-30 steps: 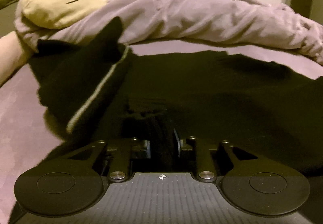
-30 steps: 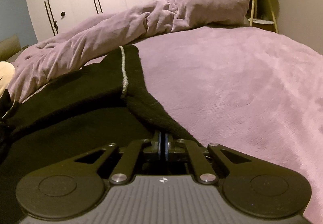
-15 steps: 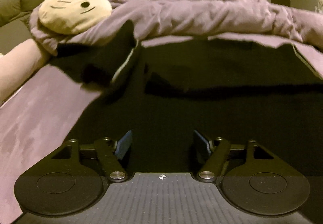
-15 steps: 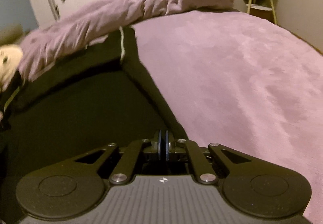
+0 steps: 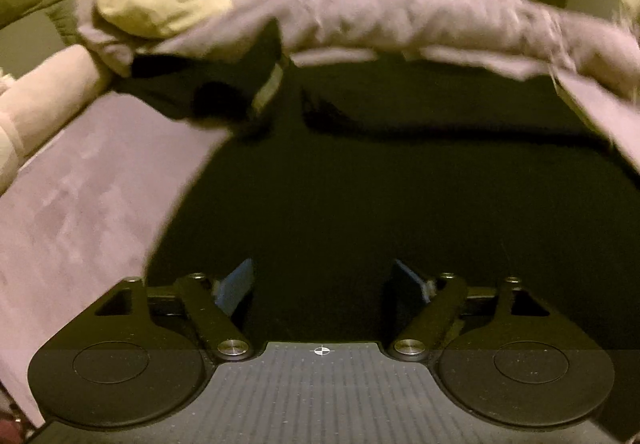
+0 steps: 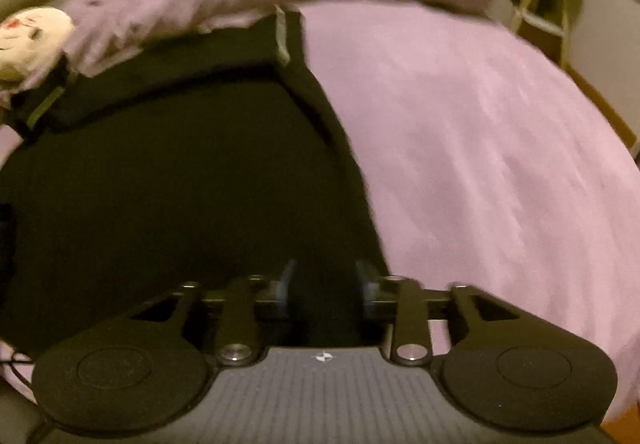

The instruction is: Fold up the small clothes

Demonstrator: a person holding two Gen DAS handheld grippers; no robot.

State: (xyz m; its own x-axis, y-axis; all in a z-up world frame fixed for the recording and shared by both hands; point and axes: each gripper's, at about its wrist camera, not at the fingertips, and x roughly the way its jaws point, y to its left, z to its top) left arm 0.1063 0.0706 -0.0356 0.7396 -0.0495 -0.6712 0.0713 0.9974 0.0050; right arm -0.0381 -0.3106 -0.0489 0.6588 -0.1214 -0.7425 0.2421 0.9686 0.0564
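Now I see the purple bed (image 6: 480, 148) running bare and roomy to my right, with the rumpled duvet (image 5: 400, 12) banked along the far side. My black garment (image 5: 380, 184) lies spread flat, its right edge slanting beside open sheet. Left tool (image 5: 322, 286) gapes wide, right tool (image 6: 326, 280) stands parted too, both holding nothing above the near hem.

Matt black knit garment (image 5: 360, 204) on fuzzy lilac bedspread (image 6: 480, 144); plush cream toy (image 5: 160, 0).
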